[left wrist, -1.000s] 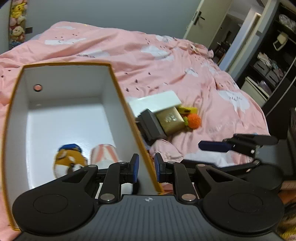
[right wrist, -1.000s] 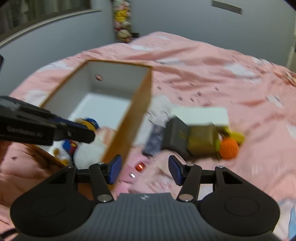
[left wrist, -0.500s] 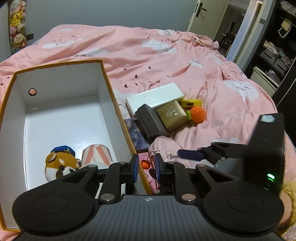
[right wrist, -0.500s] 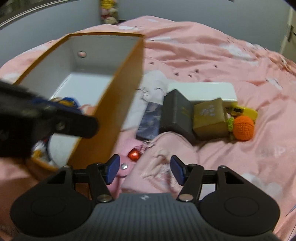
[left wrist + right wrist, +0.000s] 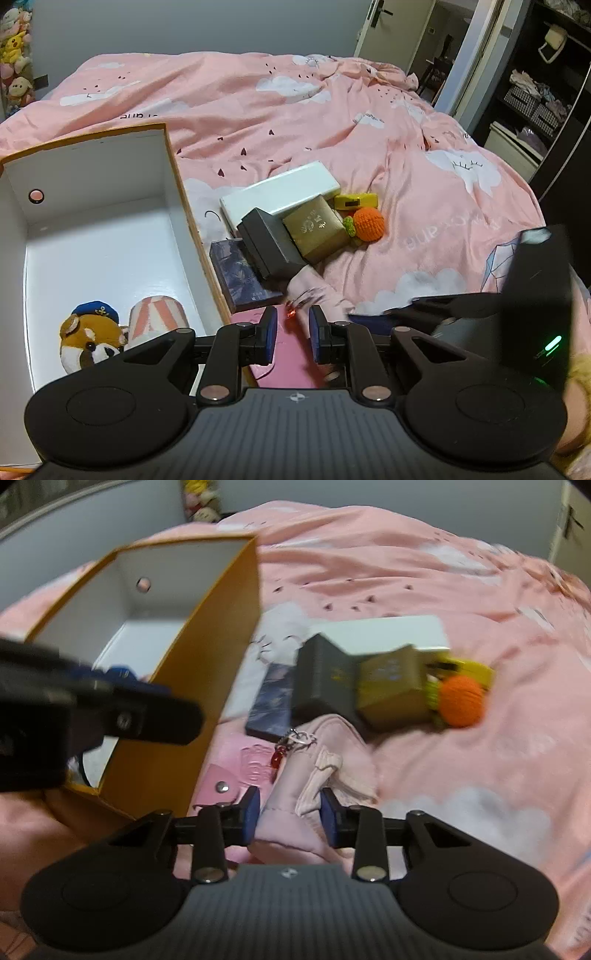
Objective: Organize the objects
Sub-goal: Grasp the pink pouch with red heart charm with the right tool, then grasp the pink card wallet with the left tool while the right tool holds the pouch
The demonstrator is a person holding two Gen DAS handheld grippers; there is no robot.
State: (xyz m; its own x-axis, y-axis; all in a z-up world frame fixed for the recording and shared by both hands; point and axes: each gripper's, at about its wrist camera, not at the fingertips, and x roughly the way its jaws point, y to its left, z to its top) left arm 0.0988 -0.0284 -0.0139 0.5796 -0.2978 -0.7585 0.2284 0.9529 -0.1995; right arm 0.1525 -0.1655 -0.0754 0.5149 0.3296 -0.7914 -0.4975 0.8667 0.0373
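Now your right gripper point(image 5: 290, 818) has its jaws around the near end of the pale pink pouch point(image 5: 314, 775), which lies on the bed point(image 5: 461, 609) just beside the orange box point(image 5: 207, 686); the fabric fills the gap, though blur makes it hard to say whether the pads are pressing or only bracketing it. I judge you took that end because it is nearest you, while the far end with the red charm point(image 5: 276, 758) lies up by the pile. Your left gripper point(image 5: 291, 334) hangs by the box's right wall with jaws narrowly apart and empty, probably waiting near the opening. Inside the box point(image 5: 103, 258), the plush toy point(image 5: 92, 339) and striped cup point(image 5: 155, 317) sit in the near corner. The white box point(image 5: 280, 192), dark box point(image 5: 269, 243), gold box point(image 5: 317, 229) and crocheted orange point(image 5: 367, 223) are piled beyond the pouch.
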